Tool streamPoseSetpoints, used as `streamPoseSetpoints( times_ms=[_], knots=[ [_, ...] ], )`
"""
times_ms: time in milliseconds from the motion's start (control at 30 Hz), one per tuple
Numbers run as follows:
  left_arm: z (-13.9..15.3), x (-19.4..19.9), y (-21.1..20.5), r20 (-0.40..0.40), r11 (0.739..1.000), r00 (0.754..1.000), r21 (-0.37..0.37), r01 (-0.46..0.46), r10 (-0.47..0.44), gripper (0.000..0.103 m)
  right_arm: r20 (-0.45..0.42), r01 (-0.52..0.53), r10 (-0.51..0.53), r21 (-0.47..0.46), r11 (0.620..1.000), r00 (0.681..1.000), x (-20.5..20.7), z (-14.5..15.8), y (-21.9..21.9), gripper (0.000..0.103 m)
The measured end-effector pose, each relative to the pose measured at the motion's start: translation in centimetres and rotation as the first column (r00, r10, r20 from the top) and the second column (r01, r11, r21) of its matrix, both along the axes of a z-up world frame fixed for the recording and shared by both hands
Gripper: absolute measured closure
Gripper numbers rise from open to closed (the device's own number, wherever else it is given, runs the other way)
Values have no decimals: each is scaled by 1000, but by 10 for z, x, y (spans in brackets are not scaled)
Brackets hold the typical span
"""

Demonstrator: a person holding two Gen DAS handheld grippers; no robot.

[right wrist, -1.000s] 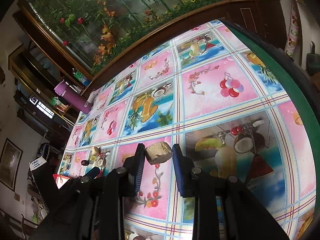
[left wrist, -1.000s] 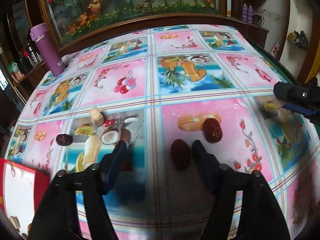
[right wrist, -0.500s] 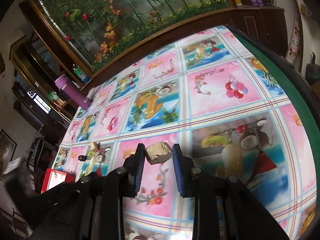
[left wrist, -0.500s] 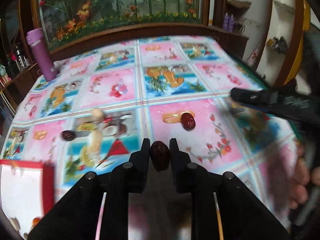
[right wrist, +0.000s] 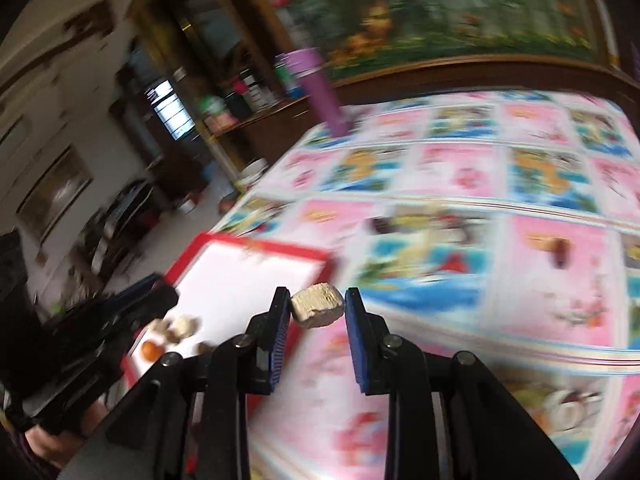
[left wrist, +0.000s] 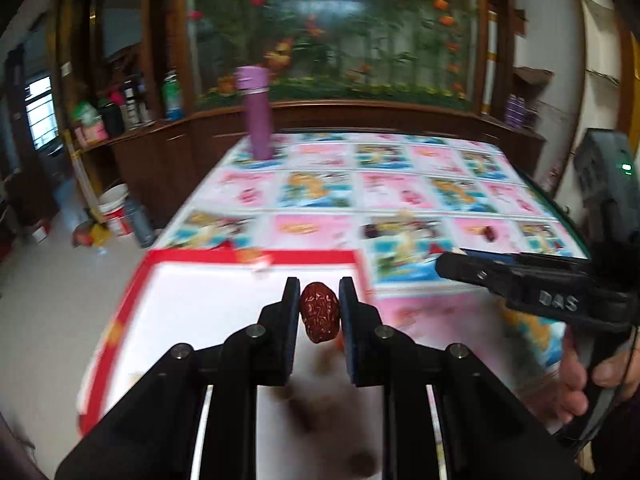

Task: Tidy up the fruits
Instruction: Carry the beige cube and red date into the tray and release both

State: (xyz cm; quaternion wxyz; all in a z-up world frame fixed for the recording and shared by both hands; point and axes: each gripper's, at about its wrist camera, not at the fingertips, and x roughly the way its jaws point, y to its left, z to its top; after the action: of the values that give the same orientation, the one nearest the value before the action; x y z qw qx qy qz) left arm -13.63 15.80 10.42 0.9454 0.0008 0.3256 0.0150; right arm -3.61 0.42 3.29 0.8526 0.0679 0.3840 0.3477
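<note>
Left wrist: left gripper clamped on red date, long axis upright, hanging over red-rimmed tray

Right wrist: right gripper pinching tan chunk, just right of tray corner, left hand nearer

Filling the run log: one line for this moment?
left gripper: date held over tray | right gripper: beige chunk held

Standing behind the desk, covered by a pink and blue fruit-print cloth: a large flower painting in a dark wooden frame. Holding bottles at left, dark wooden shelves. Shining beyond them, a bright window. Resting on the pale floor, a white bucket.
</note>
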Motion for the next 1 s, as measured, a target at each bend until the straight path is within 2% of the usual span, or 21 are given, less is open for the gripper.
streamPoseSetpoints(
  times_ms=[167, 333, 567, 1000],
  knots=[
    [-17, -12, 41, -22, 998, 998, -3, -57, 57, 82, -6, -95, 95, -51, 994, 995, -31, -9, 54, 77],
    [-37, -11, 62, -52, 995, 994, -15, -100, 99, 82, -20, -106, 104, -141, 984, 994, -44, -28, 86, 77],
    [-45, -15, 72, -61, 995, 993, -29, -100, 98, 82, -14, -89, 88, -176, 980, 996, -48, -35, 98, 77],
    [-61, -13, 63, -126, 995, 988, -24, -96, 92, 81, -4, -67, 67, -223, 973, 998, -49, -44, 104, 76]
  ],
)
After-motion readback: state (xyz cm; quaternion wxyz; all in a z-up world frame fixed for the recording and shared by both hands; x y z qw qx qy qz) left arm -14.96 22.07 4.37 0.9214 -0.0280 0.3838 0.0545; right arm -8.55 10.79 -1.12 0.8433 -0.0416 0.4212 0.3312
